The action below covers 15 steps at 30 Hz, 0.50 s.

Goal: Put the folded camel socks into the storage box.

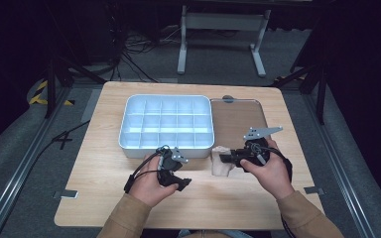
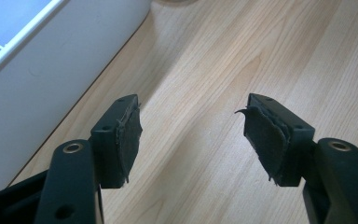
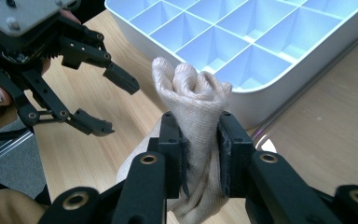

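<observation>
A beige knitted cloth, bunched and twisted, is pinched between the jaws of my right gripper. In the high view the cloth rests on the wooden table just below the white box's near right corner, with the right gripper shut on it from the right. My left gripper stands open to the left of the cloth, apart from it. In its own view the left gripper has only bare wood between its jaws. The left gripper also shows open in the right gripper view.
A white compartment box with several empty cells stands at the table's middle; its wall is close to the left gripper. A brown metal tray lies to the box's right. Table legs and cables sit beyond the far edge.
</observation>
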Motion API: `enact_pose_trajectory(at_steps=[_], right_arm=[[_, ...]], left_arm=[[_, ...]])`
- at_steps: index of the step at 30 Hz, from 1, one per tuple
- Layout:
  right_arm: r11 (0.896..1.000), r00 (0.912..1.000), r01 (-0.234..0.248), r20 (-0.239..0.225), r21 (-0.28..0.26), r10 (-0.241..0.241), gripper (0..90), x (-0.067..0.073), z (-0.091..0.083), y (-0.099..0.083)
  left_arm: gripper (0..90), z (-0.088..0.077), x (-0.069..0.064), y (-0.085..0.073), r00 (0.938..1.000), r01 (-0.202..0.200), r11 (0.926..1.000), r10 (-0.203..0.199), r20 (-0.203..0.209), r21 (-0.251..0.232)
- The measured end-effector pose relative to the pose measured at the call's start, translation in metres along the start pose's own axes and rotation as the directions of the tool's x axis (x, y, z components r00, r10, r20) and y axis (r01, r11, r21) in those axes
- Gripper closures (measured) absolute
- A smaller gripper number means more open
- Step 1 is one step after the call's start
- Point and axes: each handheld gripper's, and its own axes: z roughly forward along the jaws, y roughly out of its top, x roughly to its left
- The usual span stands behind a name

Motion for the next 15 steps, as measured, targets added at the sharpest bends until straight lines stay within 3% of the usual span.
enact_pose_trajectory(at_steps=[15], right_arm=[[0.999, 0.9985, 0.043, 0.034, 0.008, -0.043, 74.4, -0.015, -0.007, 0.019]], left_arm=[[36.6, -0.002, 0.001, -0.001, 1.0000, 0.006, 1.0000, -0.006, -0.001, -0.004]])
